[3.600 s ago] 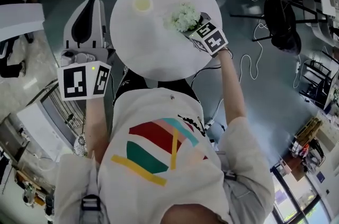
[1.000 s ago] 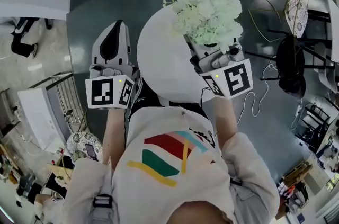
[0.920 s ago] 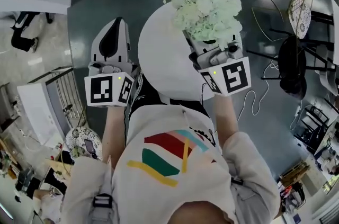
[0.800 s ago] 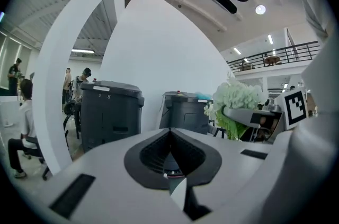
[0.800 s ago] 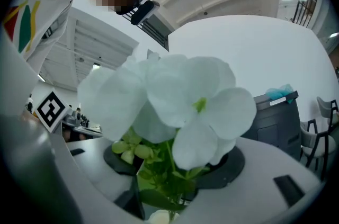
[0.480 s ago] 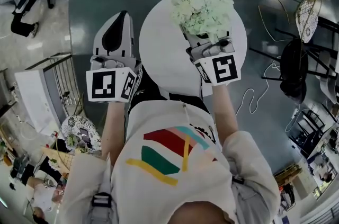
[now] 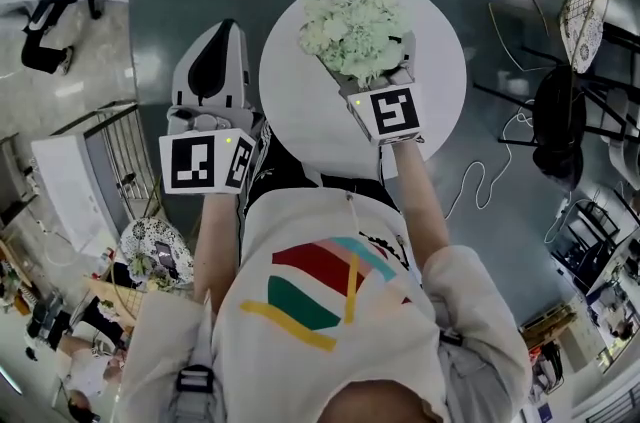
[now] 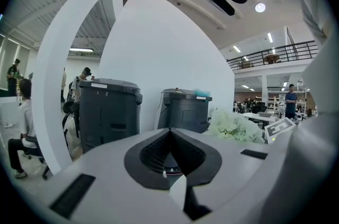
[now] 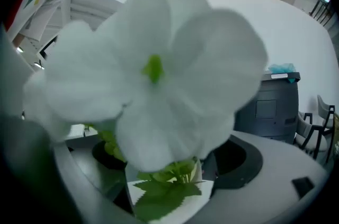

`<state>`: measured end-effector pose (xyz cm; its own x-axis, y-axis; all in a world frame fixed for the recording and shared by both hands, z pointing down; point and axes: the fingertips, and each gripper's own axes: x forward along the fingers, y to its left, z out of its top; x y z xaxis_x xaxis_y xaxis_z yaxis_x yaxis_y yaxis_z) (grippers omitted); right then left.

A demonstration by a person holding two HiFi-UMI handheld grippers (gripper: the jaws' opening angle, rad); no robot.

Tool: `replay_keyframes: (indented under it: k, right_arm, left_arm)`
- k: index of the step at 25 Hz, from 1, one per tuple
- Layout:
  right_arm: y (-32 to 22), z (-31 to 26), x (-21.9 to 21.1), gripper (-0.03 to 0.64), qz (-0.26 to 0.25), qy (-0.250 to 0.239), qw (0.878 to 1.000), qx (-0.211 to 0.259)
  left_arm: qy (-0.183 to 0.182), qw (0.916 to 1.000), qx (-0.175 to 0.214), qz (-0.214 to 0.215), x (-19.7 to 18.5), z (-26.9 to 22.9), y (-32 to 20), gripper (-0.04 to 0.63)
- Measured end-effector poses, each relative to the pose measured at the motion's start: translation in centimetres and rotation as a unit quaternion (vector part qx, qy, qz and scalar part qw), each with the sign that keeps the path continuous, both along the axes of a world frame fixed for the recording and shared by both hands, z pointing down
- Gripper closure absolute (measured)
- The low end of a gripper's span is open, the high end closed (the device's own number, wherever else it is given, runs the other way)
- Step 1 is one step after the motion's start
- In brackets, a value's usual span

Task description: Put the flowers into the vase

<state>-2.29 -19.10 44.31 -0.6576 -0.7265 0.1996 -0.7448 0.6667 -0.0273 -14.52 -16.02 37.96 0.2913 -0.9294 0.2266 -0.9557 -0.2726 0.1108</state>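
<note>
**Bouquet let go, vase out of sight**

The right claw (image 9: 168, 167) has just been opening and now stands spread, with leafy stems loose between its jaws. The white flowers (image 7: 355, 21) sit over the far half of the round surface (image 7: 440, 76) and hide the vase, so I can't tell whether the stems are in it. If they aren't seated, that heavy head may topple. Backing the claw out could also snag leaves. The left claw (image 8: 169, 133), pressed together and empty, hangs off the surface's left edge.

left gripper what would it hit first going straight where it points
Likely the dark bin straight beyond the left gripper, the right one of two; nothing nearer shows in that line, though depth is unclear.
</note>
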Motion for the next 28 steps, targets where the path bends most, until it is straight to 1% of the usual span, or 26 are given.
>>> replay_keyframes:
  k: [6,11,20,25,28]
  right_arm:
    - [0.6,2.6,0.3,0.175,-0.008,0.015,1.0,-0.026]
    - [1.1,4.0,0.2,0.175,-0.015,0.032,0.999,-0.033]
    - [1.7,4.3,0.9,0.175,-0.011,0.049,0.998,-0.026]
    - [2.0,5.0,1.0,0.175,-0.013,0.046,0.998,-0.035]
    - [2.4,6.1,0.7,0.175,-0.023,0.061,0.997,-0.047]
  left_arm:
    - [0.001,1.0,0.0,0.001,0.3,0.2,0.3,0.589]
    - [0.002,1.0,-0.002,-0.001,0.1,0.4,0.3,0.589]
    - [0.0,1.0,-0.006,0.005,0.4,0.7,0.5,0.589]
    - [-0.001,1.0,-0.005,0.007,0.7,0.6,0.6,0.589]
    - [-0.001,1.0,-0.005,0.007,0.6,0.6,0.7,0.589]
